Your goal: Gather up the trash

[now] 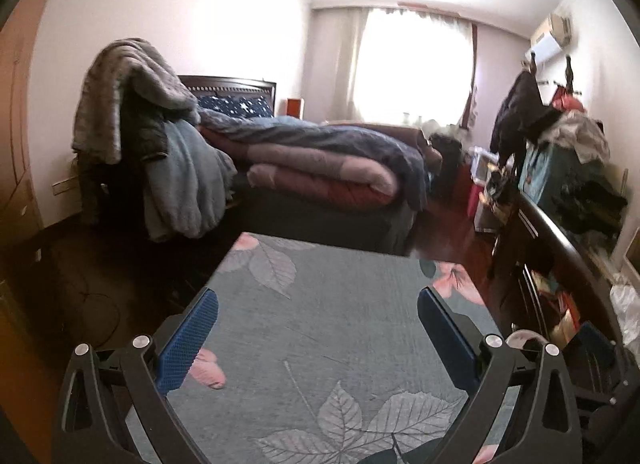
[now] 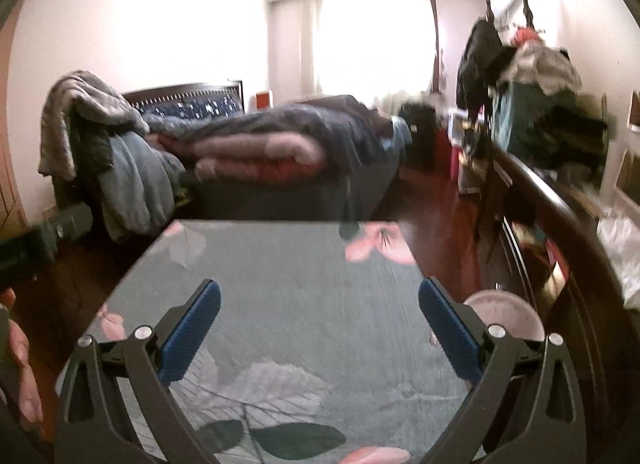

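Since no trash shows on the leaf-patterned tabletop (image 1: 340,324), the left gripper (image 1: 318,328) and right gripper (image 2: 319,324) hover over it spread wide and empty (probably searching); a round pinkish bin (image 2: 508,314) sits just beside its right edge.

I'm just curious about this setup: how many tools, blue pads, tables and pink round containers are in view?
Tools: 2 (left tool, right tool)
Blue pads: 4
Table: 1
Pink round container: 1
Total: 8
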Demonstrator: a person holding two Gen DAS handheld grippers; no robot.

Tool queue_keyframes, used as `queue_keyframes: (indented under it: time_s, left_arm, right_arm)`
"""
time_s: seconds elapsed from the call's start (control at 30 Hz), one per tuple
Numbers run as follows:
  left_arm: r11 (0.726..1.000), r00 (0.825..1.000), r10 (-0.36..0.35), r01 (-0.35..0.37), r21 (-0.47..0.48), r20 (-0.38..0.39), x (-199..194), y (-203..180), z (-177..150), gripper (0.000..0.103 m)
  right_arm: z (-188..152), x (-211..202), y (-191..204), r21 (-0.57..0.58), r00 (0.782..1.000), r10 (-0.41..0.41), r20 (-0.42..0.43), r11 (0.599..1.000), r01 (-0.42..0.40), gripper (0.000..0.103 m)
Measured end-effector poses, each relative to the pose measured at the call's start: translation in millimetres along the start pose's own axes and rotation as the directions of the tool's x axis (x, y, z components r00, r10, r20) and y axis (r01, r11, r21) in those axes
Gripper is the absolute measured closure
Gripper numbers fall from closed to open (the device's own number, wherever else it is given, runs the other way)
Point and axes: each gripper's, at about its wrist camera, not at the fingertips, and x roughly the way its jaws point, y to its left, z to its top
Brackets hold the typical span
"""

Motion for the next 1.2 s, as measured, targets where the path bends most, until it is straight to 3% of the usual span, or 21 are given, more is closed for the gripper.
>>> queue_keyframes:
  time_s: [0.57,1.2]
  left_arm:
    - [0.999,0.988,-0.016,0.022,-0.036,0.153,-75.8,27.4,39.4,0.004]
    - [0.998,0.987,-0.062,0.064,-0.012,0.152,-84.8,24.2,32.2,0.004]
  right_arm:
    - [55.1,-99.1,27.2,0.000,0.980,-0.015,0.196,1.000,0.016,0.003]
    - [46.4,-106.6,29.3,-0.015,0.983,0.000,0.181,1.000,0.003,0.003]
